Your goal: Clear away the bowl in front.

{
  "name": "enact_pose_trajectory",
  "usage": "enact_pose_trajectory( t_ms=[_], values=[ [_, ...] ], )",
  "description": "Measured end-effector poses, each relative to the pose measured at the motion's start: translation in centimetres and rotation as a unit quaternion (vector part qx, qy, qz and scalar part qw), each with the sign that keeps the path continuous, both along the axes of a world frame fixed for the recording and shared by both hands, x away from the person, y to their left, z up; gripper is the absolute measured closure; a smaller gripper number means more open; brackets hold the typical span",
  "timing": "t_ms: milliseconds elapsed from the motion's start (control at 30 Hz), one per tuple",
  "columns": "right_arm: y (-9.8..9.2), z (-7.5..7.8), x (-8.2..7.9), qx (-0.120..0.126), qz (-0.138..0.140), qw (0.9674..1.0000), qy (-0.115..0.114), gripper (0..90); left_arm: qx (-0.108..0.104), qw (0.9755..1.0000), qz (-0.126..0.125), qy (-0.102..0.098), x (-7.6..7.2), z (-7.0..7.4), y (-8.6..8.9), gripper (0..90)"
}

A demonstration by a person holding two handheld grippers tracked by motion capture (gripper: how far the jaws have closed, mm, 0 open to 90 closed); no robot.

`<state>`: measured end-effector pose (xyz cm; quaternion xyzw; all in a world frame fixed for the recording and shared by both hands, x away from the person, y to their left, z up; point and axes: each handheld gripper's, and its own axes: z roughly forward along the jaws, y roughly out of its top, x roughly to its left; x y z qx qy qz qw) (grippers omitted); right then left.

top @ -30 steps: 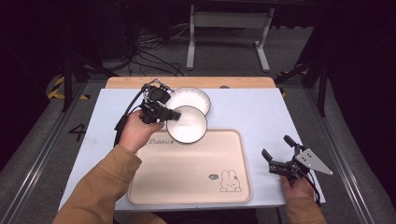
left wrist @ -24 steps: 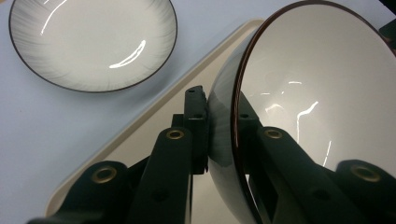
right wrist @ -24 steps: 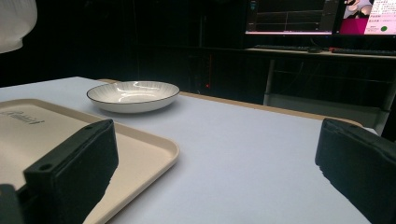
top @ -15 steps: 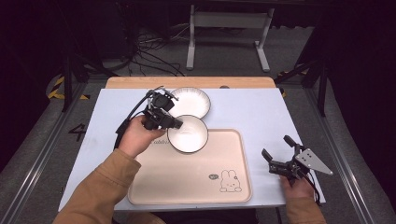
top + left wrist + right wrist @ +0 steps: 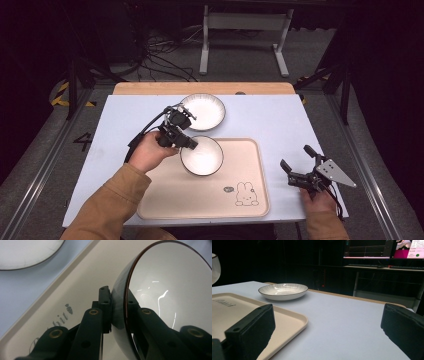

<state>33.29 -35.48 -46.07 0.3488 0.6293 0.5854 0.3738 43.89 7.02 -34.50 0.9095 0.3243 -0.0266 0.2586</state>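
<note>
A white bowl [image 5: 201, 156] with a dark rim hangs over the far part of the beige tray [image 5: 200, 200]. My left gripper [image 5: 192, 145] is shut on its left rim. In the left gripper view the jaws pinch the bowl's [image 5: 170, 290] wall, one inside and one outside, and the bowl is tilted above the tray [image 5: 75, 290]. Whether it touches the tray I cannot tell. My right gripper [image 5: 296, 157] stands open near the table's front right edge, its jaws wide apart [image 5: 327, 322] with nothing between them.
A white striped plate [image 5: 202, 111] sits on the pale table just beyond the tray, and appears in the right gripper view as the plate [image 5: 283, 290]. The tray carries a rabbit drawing [image 5: 245, 194] near its front right corner. A wooden strip [image 5: 200, 88] edges the table's far side.
My left gripper has carried the bowl from beside the plate toward the person and down, over the tray. The right gripper has stayed where it was.
</note>
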Motion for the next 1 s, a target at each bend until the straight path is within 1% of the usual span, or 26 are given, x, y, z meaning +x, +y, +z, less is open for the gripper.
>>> enact_pose_trajectory(
  t_ms=[33,100,167,200,300,433,467,567,633,1000],
  values=[
    [0.0,0.0,0.0,0.0,0.0,1.0,0.0,0.1,0.0,1.0,0.0,0.0,0.0,0.0,0.0,82.2],
    [0.0,0.0,0.0,0.0,0.0,1.0,0.0,0.1,0.005,0.9999,-0.007,0.006,0.0,-0.4,-0.1,82.2],
    [0.0,0.0,0.0,0.0,0.0,1.0,0.0,0.1,0.007,0.9997,-0.022,0.007,0.1,-0.8,-0.3,82.2],
    [0.0,0.0,0.0,0.0,0.0,1.0,0.0,0.1,0.009,0.9996,-0.022,0.012,0.0,-1.0,-0.4,82.2],
    [0.0,0.0,0.0,0.0,0.0,1.0,0.0,0.1,0.019,0.9994,-0.028,0.013,0.0,-1.5,-0.6,82.2],
    [0.0,0.0,0.0,0.0,0.0,1.0,0.0,0.1,0.017,0.9991,-0.035,0.017,0.1,-2.2,-0.7,82.2],
    [0.0,0.0,0.0,0.0,0.0,1.0,0.0,0.1,0.016,0.9991,-0.032,0.02,0.0,-2.4,-0.7,82.2],
    [0.0,0.0,0.0,0.0,0.0,1.0,0.0,0.1,0.018,0.9989,-0.037,0.02,0.2,-3.0,-0.7,82.2],
    [0.0,0.0,0.0,-0.001,0.0,1.0,-0.001,0.1,0.02,0.9989,-0.035,0.023,0.2,-3.5,-0.7,82.2],
    [0.0,0.0,0.0,-0.001,0.0,1.0,0.0,0.1,0.015,0.999,-0.031,0.029,0.3,-4.8,-1.0,82.2]
  ],
)
